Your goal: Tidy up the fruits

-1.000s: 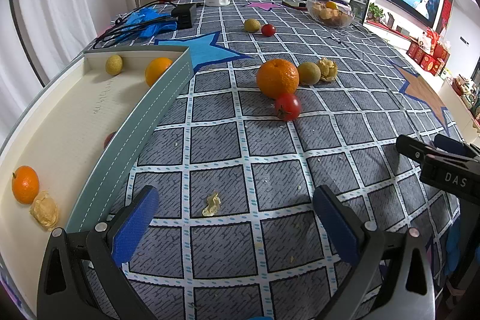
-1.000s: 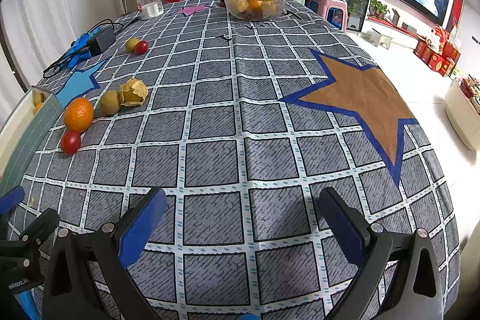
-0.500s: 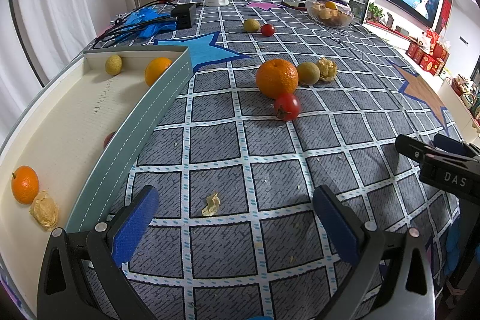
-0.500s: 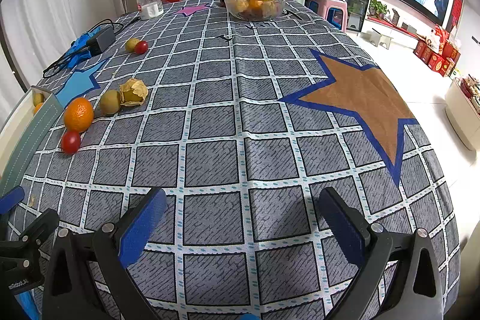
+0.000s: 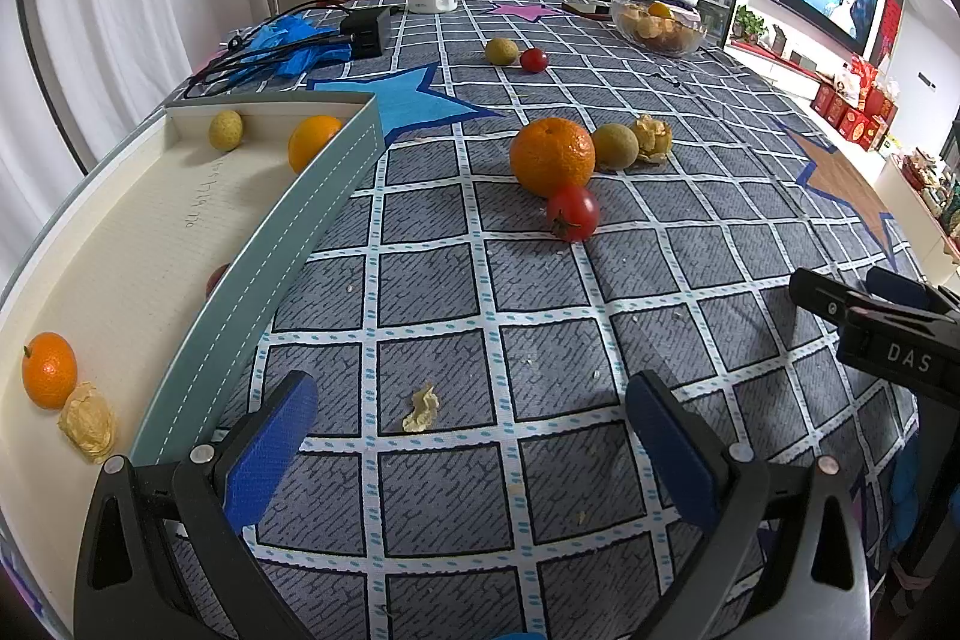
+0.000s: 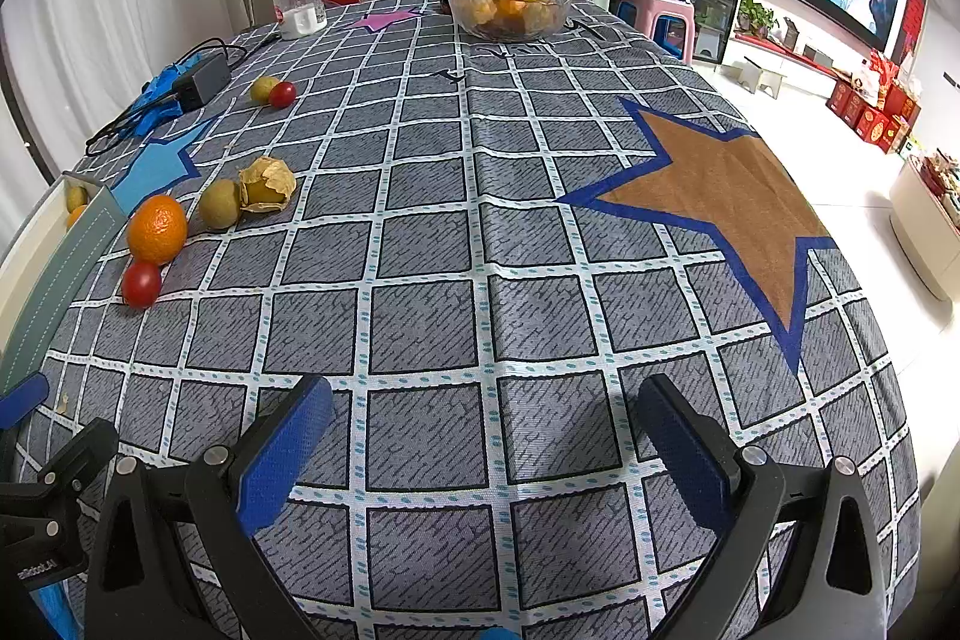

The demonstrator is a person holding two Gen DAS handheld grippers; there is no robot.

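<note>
Inspection finds no change over the past second: both grippers hold the same stations and no fruit has shifted, which I read as a pause between picks, not progress. The left gripper [image 5: 468, 436] stands with jaws spread wide and nothing between them, only a scrap of husk [image 5: 421, 407] lying on the tablecloth [image 5: 540, 508] just ahead of the gap. Straight ahead of those jaws and well beyond them sits the nearest loose cluster: a cherry tomato [image 5: 572, 213] touching a large orange [image 5: 552, 155], with a greenish-brown round fruit [image 5: 614, 146] and a husked physalis [image 5: 653, 138] beside it. Further ahead lie a second green fruit [image 5: 501, 51] and a second cherry tomato [image 5: 533, 60], touching or nearly so. To the left of the jaws runs the tray [image 5: 300, 232], already holding a mandarin [image 5: 49, 370] with a husked fruit [image 5: 87, 421] against it, and at its far end a small yellow-green fruit [image 5: 225, 130] and another orange [image 5: 314, 150]. The right gripper [image 6: 486, 442] likewise has its jaws spread and empty over bare cloth; the loose cluster lies far to its left, and a glass bowl [image 6: 510, 13] of fruit stands far ahead. In my judgement the task is partly done, six loose fruits remaining, the near tomato being the likeliest next pick for the left gripper.
</note>
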